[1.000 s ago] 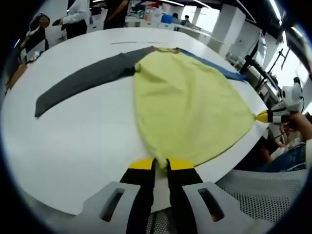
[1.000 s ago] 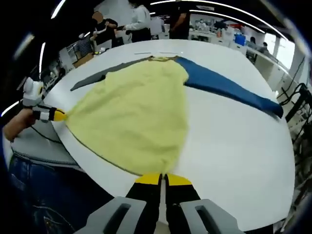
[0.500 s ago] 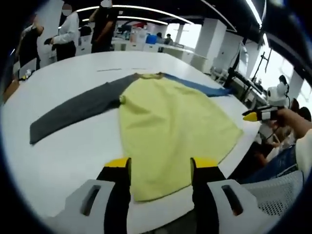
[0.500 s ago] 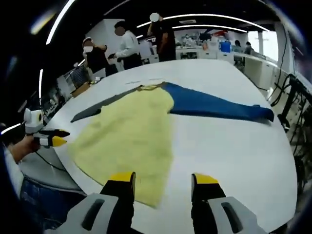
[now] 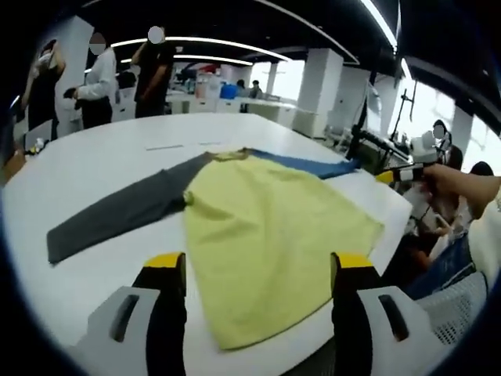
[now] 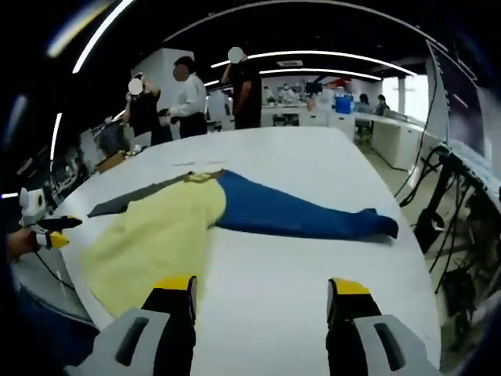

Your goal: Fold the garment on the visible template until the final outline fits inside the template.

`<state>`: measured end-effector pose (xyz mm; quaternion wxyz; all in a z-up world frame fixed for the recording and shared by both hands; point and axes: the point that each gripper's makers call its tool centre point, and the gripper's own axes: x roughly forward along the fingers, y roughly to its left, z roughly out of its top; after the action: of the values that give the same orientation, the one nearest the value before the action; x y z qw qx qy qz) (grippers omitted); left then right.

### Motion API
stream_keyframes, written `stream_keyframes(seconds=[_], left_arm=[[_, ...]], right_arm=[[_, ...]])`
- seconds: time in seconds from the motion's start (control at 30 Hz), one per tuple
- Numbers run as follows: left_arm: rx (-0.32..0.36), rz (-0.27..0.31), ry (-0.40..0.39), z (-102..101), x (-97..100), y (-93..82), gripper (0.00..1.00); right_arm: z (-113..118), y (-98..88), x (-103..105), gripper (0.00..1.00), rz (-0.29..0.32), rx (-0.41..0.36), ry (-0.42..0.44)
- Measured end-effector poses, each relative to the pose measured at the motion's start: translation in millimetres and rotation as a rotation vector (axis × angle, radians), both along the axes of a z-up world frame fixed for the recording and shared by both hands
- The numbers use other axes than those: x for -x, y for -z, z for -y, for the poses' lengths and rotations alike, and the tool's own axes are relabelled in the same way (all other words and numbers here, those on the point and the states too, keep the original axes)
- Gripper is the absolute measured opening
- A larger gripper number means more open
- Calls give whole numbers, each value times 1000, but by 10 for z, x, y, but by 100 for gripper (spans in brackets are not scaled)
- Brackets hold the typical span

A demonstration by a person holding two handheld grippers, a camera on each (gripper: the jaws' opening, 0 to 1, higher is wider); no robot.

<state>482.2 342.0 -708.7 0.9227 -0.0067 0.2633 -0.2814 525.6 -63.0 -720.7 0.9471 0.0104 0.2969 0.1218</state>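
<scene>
A garment lies spread on the white table (image 5: 102, 160): a yellow body (image 5: 266, 235), a grey sleeve (image 5: 117, 215) and a blue sleeve (image 6: 290, 213). In the left gripper view my left gripper (image 5: 258, 270) is open above the yellow hem, nothing between its fingers. The right gripper view has my right gripper (image 6: 262, 291) open over bare table beside the yellow body (image 6: 153, 239), with the blue sleeve stretched out ahead. My right gripper (image 5: 395, 174) also shows at the table's right edge in the left gripper view. My left gripper (image 6: 48, 235) shows at the left in the right gripper view.
Several people stand behind the far side of the table (image 6: 188, 90). A thin strip (image 5: 176, 146) lies on the table beyond the collar. Desks and equipment fill the room behind. A black stand with cables (image 6: 446, 219) rises past the table's right edge.
Both grippers have opened, let go of the yellow hem and pulled up and back. The hem now lies flat on the table.
</scene>
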Motion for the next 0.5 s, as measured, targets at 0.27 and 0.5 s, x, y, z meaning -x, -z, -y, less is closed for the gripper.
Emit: stream_keyframes(seconds=[0.27,0.5], left_arm=[[10,43,4,37,-50,-86,84],[28,79,7,55,-77,-157,92]], right_arm=[[422,-132,-251,66,59,64,63],[727,-174,-435,55,85,126,87]])
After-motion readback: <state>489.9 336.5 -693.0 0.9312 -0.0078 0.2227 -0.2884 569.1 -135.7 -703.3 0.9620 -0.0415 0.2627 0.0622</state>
